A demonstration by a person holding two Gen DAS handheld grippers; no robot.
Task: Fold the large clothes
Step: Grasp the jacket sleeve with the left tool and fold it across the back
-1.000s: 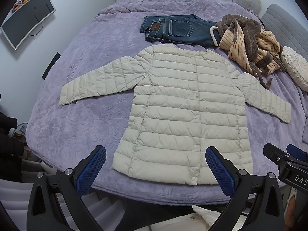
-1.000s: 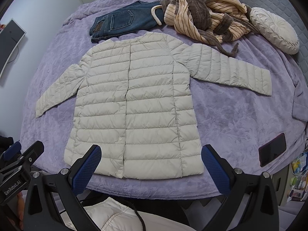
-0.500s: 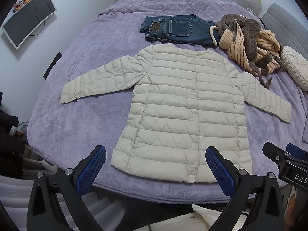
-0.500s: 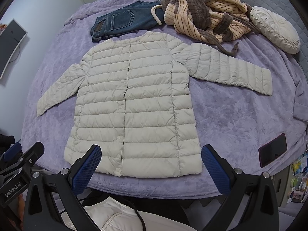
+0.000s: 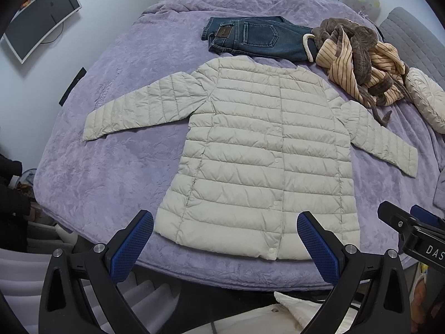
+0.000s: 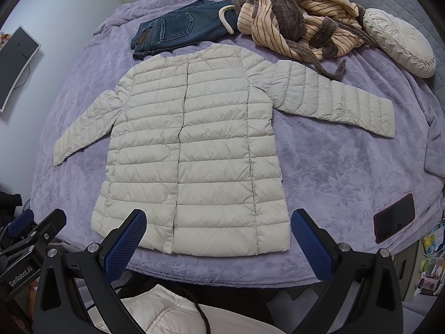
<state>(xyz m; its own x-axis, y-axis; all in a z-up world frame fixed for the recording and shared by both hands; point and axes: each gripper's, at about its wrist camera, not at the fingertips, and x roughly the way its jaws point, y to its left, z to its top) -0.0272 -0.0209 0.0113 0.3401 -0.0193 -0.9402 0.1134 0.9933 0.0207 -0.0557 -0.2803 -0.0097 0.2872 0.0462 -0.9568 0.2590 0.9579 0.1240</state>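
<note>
A cream quilted puffer jacket (image 5: 264,156) lies flat, front up and snapped closed, on the bed's purple plush cover (image 5: 116,172), both sleeves spread outward. Beyond its collar sit folded blue jeans (image 5: 256,39) and a crumpled striped tan-and-brown robe (image 5: 358,61) (a round cream cushion (image 6: 400,41) beside it). The left hand-held gripper (image 5: 225,236) and right hand-held gripper (image 6: 218,233) hover over the hem, fingers spread wide, holding nothing.

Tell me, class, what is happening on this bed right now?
A person holds a hand-held gripper in each hand above the near edge of a purple bed. A cream puffer jacket lies flat, sleeves spread, not yet folded. The left hand-held gripper and right hand-held gripper are both open, touching nothing. Jeans and a striped robe lie beyond it.
</note>
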